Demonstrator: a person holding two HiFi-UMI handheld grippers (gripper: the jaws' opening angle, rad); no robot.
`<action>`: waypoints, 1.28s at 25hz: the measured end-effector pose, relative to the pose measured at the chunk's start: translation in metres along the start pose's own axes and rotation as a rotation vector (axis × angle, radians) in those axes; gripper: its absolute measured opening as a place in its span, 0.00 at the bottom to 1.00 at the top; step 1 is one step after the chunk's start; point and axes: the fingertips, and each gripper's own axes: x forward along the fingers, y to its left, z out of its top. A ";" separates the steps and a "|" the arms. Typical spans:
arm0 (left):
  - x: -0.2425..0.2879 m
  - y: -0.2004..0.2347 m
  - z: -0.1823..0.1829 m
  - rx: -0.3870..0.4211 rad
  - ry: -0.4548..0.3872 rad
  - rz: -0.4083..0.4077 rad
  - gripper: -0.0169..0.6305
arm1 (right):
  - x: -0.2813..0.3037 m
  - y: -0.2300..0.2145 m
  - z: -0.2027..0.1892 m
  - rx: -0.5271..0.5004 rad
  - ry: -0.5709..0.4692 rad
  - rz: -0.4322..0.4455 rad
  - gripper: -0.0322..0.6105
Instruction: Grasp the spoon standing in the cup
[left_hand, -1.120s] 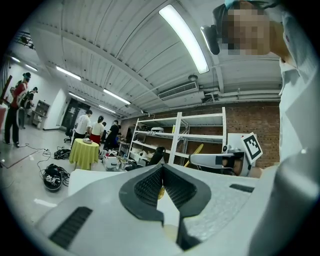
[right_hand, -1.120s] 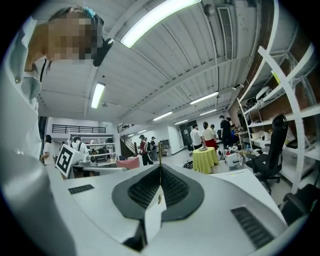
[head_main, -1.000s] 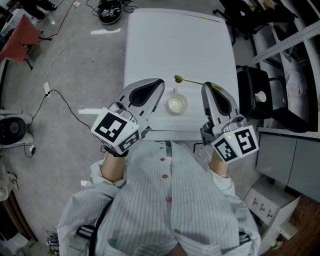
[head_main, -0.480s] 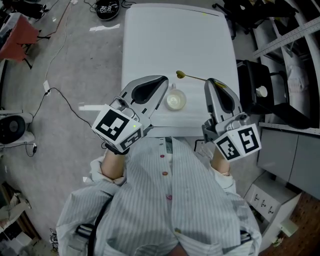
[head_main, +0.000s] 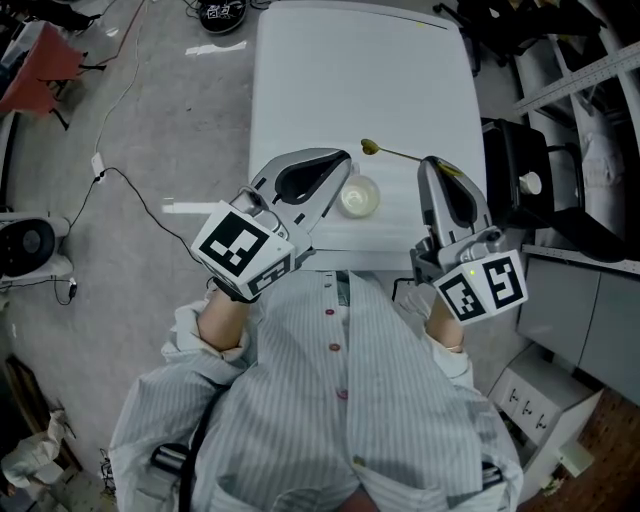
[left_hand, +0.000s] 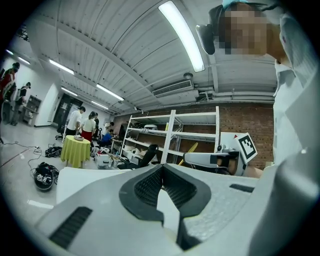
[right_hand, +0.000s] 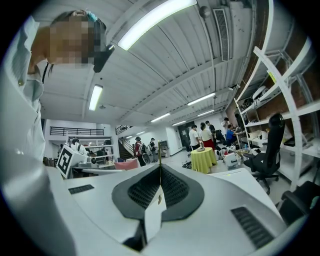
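A small white cup (head_main: 358, 196) stands near the front edge of the white table (head_main: 340, 80). The gold spoon (head_main: 371, 147) is out of the cup and hangs level just beyond it, bowl to the left. Its thin handle runs right into my right gripper (head_main: 432, 162), which is shut on it. In the right gripper view the handle shows as a thin olive line (right_hand: 159, 150) rising from the closed jaws of the right gripper (right_hand: 160, 169). My left gripper (head_main: 346, 157) lies just left of the cup, shut with nothing held; in its own view the left gripper (left_hand: 161, 167) has its pads meeting.
A black chair and black equipment (head_main: 515, 175) stand close to the table's right side, with shelving (head_main: 590, 70) beyond. Cables (head_main: 120, 185) trail over the floor on the left. The person's striped shirt (head_main: 340, 400) fills the foreground at the table's near edge.
The head view has shifted a little. Both grippers, the spoon and the cup keep much the same places.
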 end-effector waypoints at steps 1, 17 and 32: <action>0.000 -0.002 0.000 0.005 0.000 -0.005 0.04 | -0.001 0.000 0.000 0.000 0.001 0.000 0.07; -0.007 -0.003 -0.005 0.040 0.040 -0.072 0.04 | -0.005 -0.002 -0.005 -0.017 0.034 -0.004 0.07; 0.000 -0.011 -0.009 0.058 0.048 -0.116 0.04 | -0.001 0.001 -0.015 -0.019 0.060 0.009 0.07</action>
